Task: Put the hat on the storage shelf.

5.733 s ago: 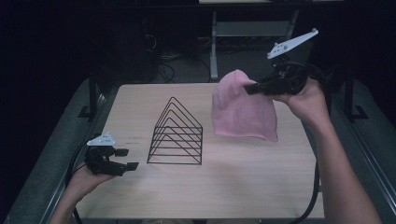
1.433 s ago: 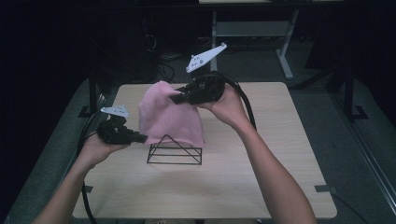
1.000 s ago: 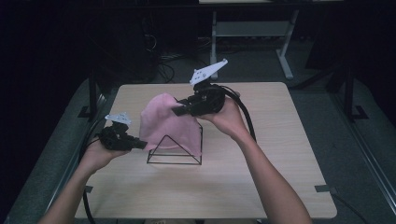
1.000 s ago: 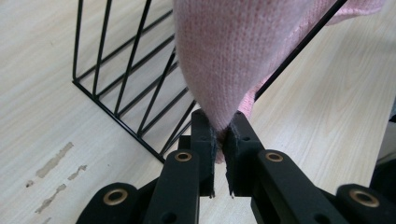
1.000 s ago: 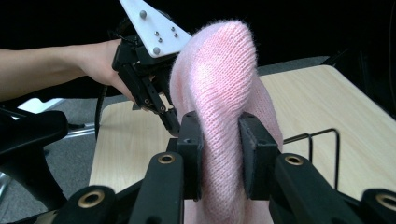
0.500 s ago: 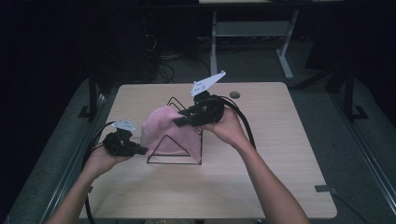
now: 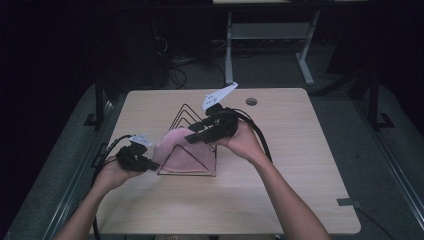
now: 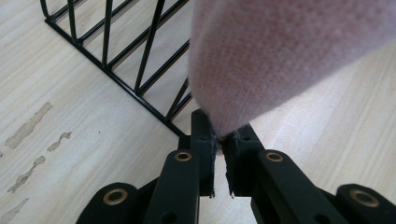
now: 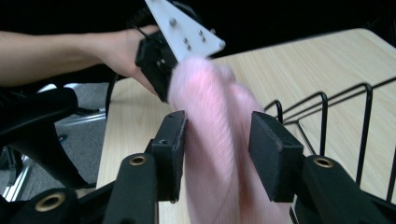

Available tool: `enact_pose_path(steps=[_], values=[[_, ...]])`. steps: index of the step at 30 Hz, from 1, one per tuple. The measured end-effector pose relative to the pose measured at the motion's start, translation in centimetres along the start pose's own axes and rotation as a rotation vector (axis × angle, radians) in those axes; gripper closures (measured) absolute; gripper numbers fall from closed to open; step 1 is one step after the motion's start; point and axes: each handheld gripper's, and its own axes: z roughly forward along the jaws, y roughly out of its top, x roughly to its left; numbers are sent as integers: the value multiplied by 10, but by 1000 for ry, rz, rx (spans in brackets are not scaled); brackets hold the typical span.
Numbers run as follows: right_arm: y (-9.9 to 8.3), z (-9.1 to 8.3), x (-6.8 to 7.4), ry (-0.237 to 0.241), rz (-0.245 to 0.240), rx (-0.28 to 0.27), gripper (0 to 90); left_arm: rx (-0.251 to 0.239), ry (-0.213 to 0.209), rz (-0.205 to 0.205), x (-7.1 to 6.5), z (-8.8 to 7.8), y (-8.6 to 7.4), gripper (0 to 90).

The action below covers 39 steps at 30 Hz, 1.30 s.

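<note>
A pink cloth (image 7: 186, 150) lies draped over the near end of a black triangular wire rack (image 7: 186, 112) in the middle of the table. My left gripper (image 7: 150, 164) is low at the rack's left corner, shut on the cloth's edge (image 8: 280, 60), which is pinched between its fingertips (image 8: 219, 135). My right gripper (image 7: 192, 136) hovers over the rack's ridge. Its jaws have just been opening and stand apart, the cloth (image 9: 215, 154) hanging loose between the pads (image 9: 222, 135). The left gripper's grey plate (image 9: 182, 28) shows beyond the cloth.
The light wooden table (image 7: 300, 190) has a small round hole (image 7: 251, 101) at its back right. Rack wires (image 9: 322, 116) rise just right of my right jaw. A white desk frame (image 7: 270, 35) and cables stand on the dark floor behind.
Both hands have sunk, bringing the cloth from above the rack down onto it. The right gripper's jaws have widened around the cloth. The left gripper keeps its pinch.
</note>
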Motion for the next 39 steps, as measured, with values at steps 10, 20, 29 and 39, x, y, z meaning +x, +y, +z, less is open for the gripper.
enact_pose_path(steps=[10,20,29,39], values=[[8,7,7,-12,-60,39,826,32,10,-6,3,8,0,833],[8,17,6,-12,-49,64,827,8,-27,-33,7,9,-7,840],[6,24,7,-4,-55,91,827,39,-6,-20,9,14,-9,857],[1,24,6,0,-39,90,822,37,1,-31,9,18,-7,849]])
